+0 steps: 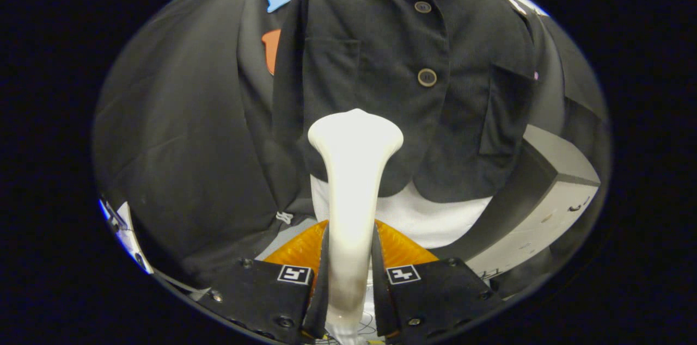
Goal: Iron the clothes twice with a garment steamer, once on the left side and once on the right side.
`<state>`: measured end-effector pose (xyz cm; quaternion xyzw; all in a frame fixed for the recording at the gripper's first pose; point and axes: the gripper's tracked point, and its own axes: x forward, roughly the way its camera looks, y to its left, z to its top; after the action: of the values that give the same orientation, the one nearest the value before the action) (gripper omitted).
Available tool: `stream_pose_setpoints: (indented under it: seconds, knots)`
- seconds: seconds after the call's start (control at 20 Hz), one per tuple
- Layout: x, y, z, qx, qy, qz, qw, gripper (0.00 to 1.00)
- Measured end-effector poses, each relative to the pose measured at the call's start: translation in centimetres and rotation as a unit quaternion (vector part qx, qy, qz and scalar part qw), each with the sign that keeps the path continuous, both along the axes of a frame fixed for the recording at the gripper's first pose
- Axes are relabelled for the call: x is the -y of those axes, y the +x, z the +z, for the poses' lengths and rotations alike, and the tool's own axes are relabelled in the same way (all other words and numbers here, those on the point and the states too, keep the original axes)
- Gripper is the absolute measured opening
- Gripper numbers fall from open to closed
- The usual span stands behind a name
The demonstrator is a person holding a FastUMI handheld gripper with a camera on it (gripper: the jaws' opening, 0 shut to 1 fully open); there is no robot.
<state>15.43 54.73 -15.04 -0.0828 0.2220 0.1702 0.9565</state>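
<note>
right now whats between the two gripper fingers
In the gripper view, the white garment steamer stands between the fingers, clamped by its handle; its head reaches the hanging black jacket beyond.

Matt cloth jacket (381, 62), smooth glossy plastic steamer (354, 171)

The steamer (354, 171) hides a strip of the jacket (381, 62) behind its head, and its own lower end runs out of sight between the fingers (321, 274) of the claw (348, 258), which press on it from both sides. The jacket's collar is cut off at the far top, its left sleeve partly lost in dark folds. The white shirt (430, 220) shows just below the hem, its rest covered. The grey box (550, 192) at the right is cut off.
</note>
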Motion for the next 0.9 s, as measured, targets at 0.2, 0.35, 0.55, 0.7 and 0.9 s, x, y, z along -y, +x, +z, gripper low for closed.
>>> stream_pose_setpoints:
  seconds: [0.2,0.35,0.55,0.7,0.9]
  knots:
    - [1.7,-0.3,-3.0,-0.017,-0.013,0.0,1.0,0.37]
    - [2.1,-0.6,-3.1,-0.019,-0.013,0.002,1.0,0.37]
    - [2.3,-1.2,-1.2,-0.009,-0.003,0.011,1.0,0.37]
    - [2.9,-2.1,1.2,0.004,0.008,0.017,1.0,0.37]
    - [4.2,-3.3,4.6,0.023,0.021,0.022,0.999,0.37]
